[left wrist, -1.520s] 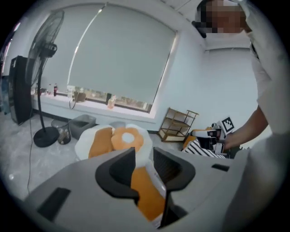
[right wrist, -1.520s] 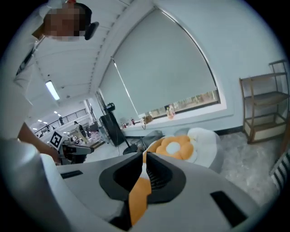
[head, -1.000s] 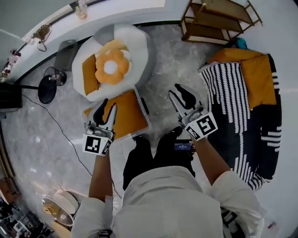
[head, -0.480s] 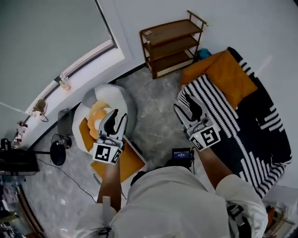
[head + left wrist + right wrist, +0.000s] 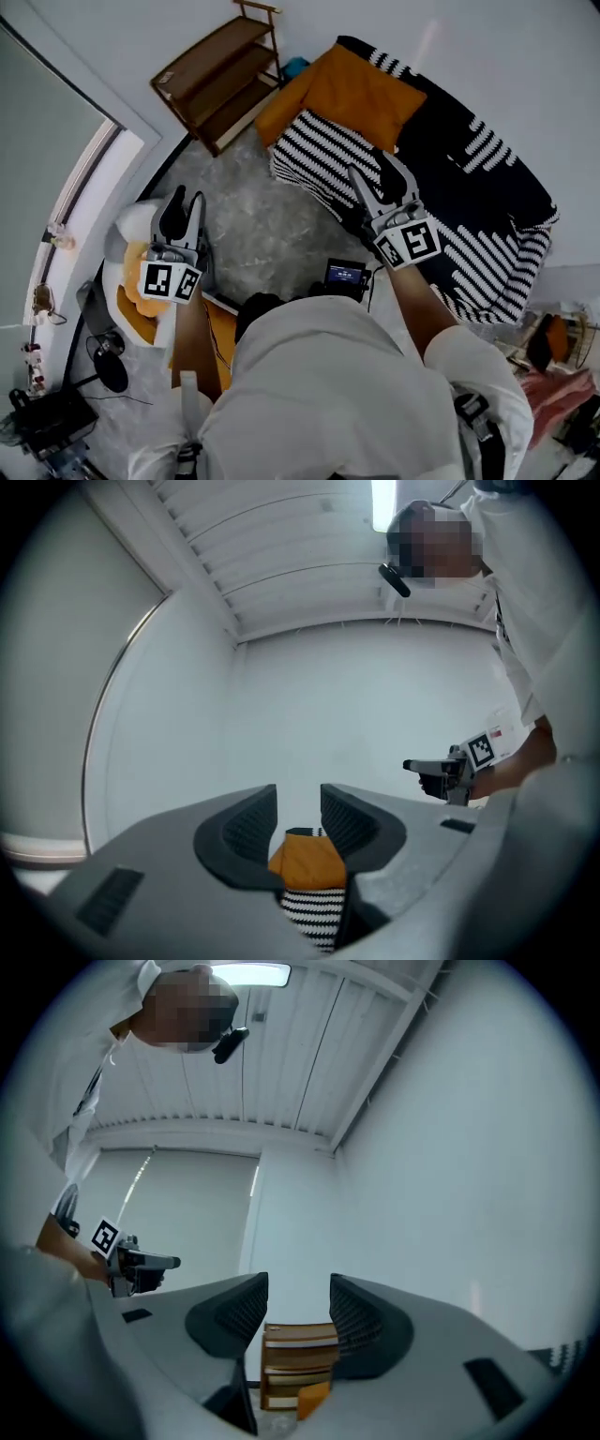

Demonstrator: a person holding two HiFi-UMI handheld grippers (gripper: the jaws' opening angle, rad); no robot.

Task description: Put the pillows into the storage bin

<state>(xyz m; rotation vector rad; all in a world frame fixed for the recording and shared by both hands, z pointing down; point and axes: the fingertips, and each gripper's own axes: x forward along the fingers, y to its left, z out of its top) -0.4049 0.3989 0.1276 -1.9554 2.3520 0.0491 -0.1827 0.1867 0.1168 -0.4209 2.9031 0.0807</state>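
**We face the sofa with both grippers empty**

We hold the left gripper (image 5: 185,202) and the right gripper (image 5: 373,173) raised and roughly level, which we judge to be the pause between loads, since neither carries anything. The jaws of each have just been opening and now stand spread, with only air between the pads.

Through the left gap we see the orange pillow (image 5: 352,89) well off, lying on the striped sofa (image 5: 469,187) at the far right, up against its back. Through the right gap we see the brown shelf (image 5: 220,75), which stands far off, left of the sofa.

Other beanbag pillows (image 5: 134,317) rest on the white beanbag (image 5: 127,225) at the left, just beside the left gripper. The bin (image 5: 220,303) sits near left and is mostly hidden behind the left forearm.

We judge the sofa pillow to be the one we are after. It lies well apart from the bin, so it must be carried back across the floor. The spread jaws suit a soft, bulky thing. A pinch at each end should keep it from sagging or slipping out on the way.
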